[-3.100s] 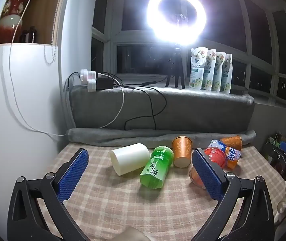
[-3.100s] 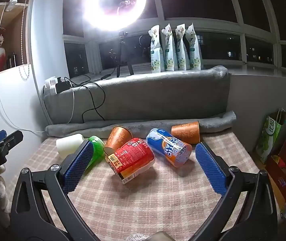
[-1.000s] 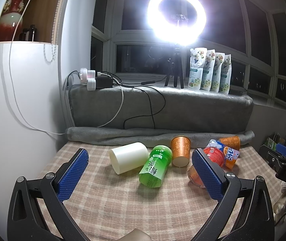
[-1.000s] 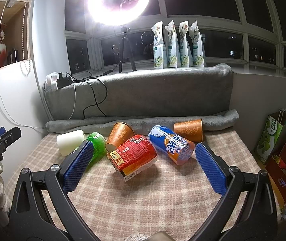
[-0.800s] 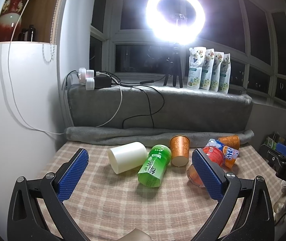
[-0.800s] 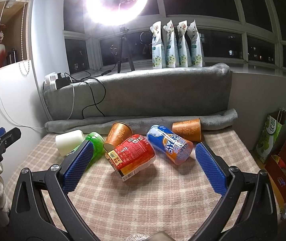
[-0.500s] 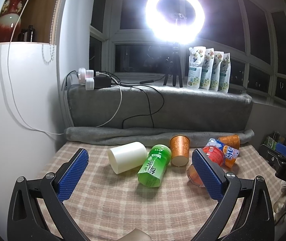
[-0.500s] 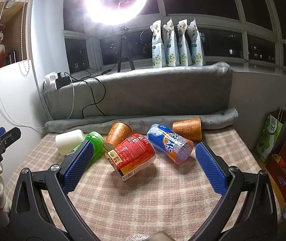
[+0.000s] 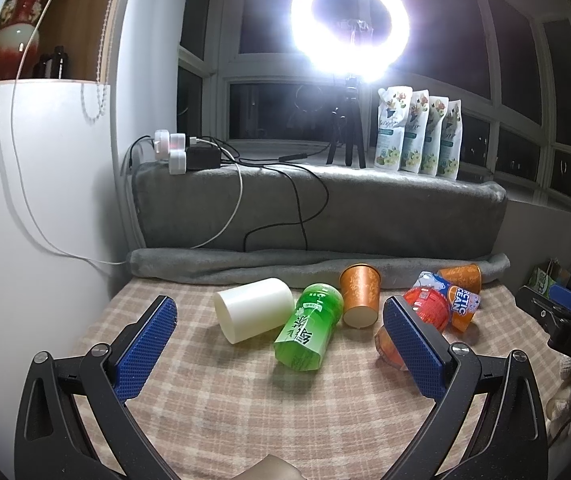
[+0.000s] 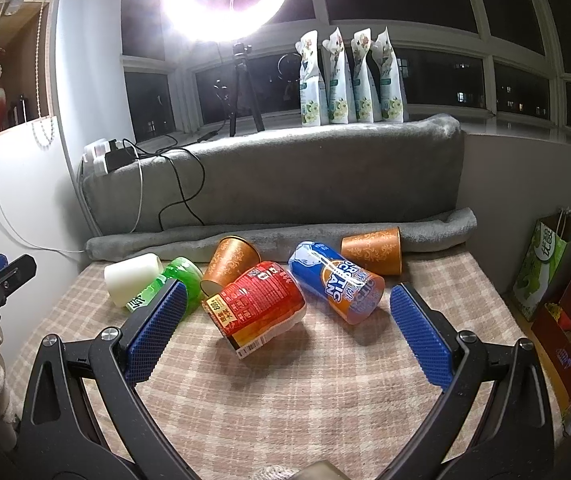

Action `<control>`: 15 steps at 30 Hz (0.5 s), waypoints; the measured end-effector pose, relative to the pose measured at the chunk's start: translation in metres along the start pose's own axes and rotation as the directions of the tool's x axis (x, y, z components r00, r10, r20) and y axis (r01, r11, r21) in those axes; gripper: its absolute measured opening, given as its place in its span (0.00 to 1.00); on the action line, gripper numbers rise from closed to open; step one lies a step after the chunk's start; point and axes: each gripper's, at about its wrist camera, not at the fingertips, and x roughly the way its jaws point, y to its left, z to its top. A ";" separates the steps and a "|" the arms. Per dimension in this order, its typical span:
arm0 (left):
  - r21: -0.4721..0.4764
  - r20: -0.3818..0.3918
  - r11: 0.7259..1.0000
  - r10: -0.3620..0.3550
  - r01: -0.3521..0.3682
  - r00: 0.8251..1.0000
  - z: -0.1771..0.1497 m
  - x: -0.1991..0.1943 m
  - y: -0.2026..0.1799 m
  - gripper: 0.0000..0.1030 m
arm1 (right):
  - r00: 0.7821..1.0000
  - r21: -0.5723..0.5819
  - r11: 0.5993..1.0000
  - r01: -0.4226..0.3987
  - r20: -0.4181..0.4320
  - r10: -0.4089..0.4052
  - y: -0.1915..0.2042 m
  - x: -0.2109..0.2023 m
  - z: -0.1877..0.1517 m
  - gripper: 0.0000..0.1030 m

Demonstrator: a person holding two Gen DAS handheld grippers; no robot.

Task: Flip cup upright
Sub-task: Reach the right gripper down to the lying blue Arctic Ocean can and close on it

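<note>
both the left gripper (image 9: pixel 281 340) and right gripper (image 10: pixel 287 330) hang spread wide and empty, near of six toppled cups bunched mid-table (image 10: pixel 325 408). the red cup (image 10: pixel 259 304) touches neighbours, so closing on it may roll the blue cup (image 10: pixel 335 282).

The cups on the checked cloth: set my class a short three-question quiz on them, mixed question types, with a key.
1. True or false: the plain white plastic cup stands upright.
2. Which lies between the white cup and the patterned orange paper cup? A) the green labelled cup B) the red labelled cup C) the blue and orange labelled cup
3. Fill in: the left gripper and the right gripper are both ____, holding nothing.

Key: 1 false; 2 A; 3 open.
</note>
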 end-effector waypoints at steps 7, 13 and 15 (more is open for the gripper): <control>-0.003 -0.054 1.000 0.005 -0.005 0.999 -0.009 0.012 0.004 0.99 | 0.997 -0.022 1.000 -0.008 -0.073 0.006 -0.018 0.026 0.003 1.00; -0.002 -0.140 1.000 -0.003 0.003 0.990 -0.030 0.022 0.012 0.99 | 0.986 -0.099 0.995 0.007 -0.167 -0.024 -0.043 0.060 0.011 1.00; 0.002 -0.172 1.000 0.004 -0.004 0.985 -0.039 0.025 0.015 0.99 | 0.978 -0.139 0.990 -0.009 -0.207 -0.020 -0.049 0.075 0.016 1.00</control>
